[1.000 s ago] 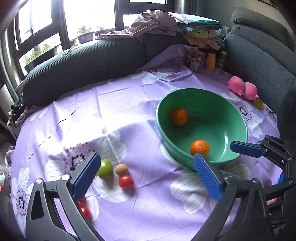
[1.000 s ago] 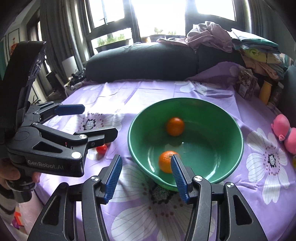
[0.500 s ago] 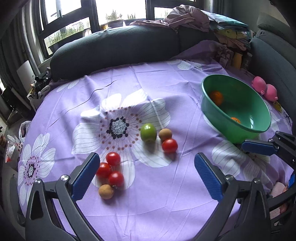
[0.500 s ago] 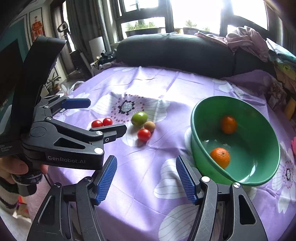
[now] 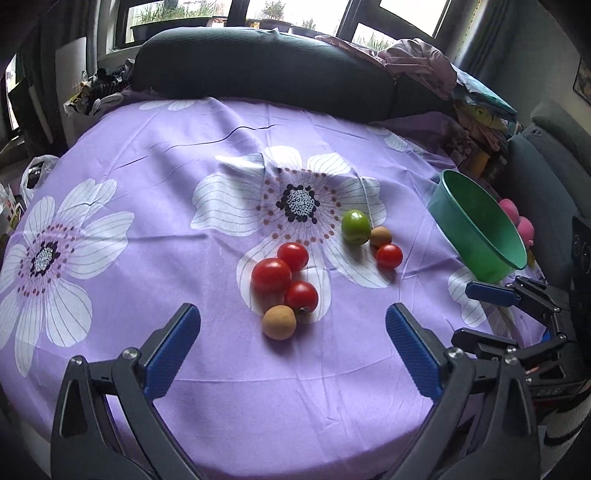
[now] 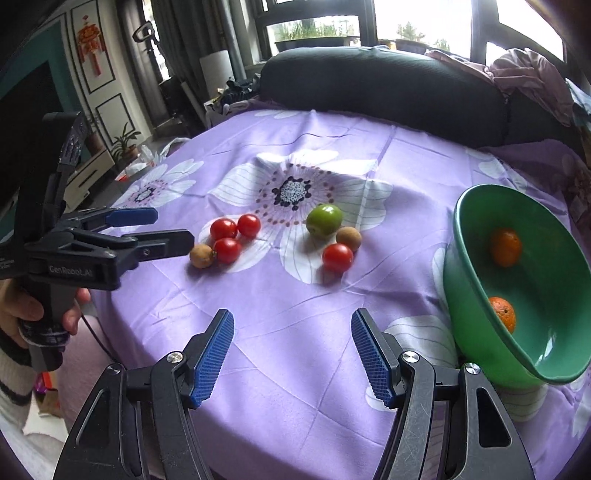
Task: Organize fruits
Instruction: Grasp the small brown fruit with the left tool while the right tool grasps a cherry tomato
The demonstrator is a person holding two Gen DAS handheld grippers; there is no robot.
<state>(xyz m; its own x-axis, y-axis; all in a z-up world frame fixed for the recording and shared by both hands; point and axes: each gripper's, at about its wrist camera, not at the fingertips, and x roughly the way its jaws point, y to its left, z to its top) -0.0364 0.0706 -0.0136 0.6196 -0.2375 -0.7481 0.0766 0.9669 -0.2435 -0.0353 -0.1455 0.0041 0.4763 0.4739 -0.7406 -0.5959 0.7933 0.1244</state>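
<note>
Claws (image 5: pixel 291 347) (image 6: pixel 291 354) tilt downward, open, above purple cloth (image 5: pixel 184 147).

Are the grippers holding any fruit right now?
No. The left gripper and the right gripper are both open and empty; the fruit lies on the cloth.

A purple cloth printed with large white flowers (image 5: pixel 155 229) covers the worktop across the middle of both views. Behind it, along the top, runs a dark sofa back (image 5: pixel 258 70), with crumpled pinkish clothes (image 5: pixel 417 62) heaped at upper right. A pink soft toy (image 5: pixel 522 225) shows at the right edge. Windows (image 6: pixel 417 22) with plants fill the top, and a red hanging ornament (image 6: pixel 90 40) sits upper left in the right wrist view.
</note>
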